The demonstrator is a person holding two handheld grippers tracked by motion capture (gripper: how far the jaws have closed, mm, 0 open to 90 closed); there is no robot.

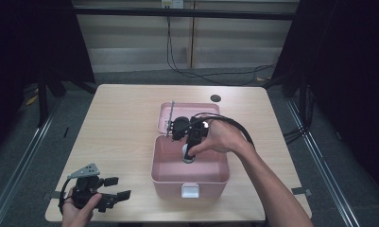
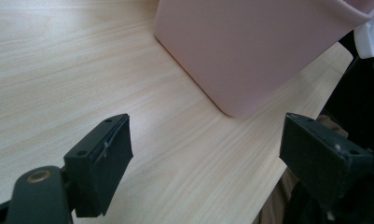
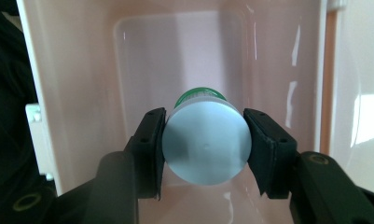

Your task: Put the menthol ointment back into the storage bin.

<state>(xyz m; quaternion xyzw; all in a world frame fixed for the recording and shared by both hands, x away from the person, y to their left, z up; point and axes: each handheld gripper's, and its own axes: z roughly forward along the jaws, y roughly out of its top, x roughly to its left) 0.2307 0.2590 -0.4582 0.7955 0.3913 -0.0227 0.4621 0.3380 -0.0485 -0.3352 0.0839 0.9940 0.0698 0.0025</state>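
Note:
A pink plastic box [image 1: 163,172] stands open near the table's front edge, with its lid [image 1: 164,113] lying behind it. Over the box my right gripper [image 1: 191,153] points down inside and is shut on a round bottle [image 3: 206,140] with a pale blue-white cap and a green band; both jaws press the cap's sides above the box floor [image 3: 175,60]. At the front left corner of the table my left gripper [image 1: 115,196] rests low and open with nothing between its jaws, facing the box wall [image 2: 250,51].
A white latch [image 1: 190,191] sits on the box's front wall. A dark round hole [image 1: 215,98] marks the tabletop behind the lid. Bare wood spreads left of the box. Cables trail over the floor beyond the far edge.

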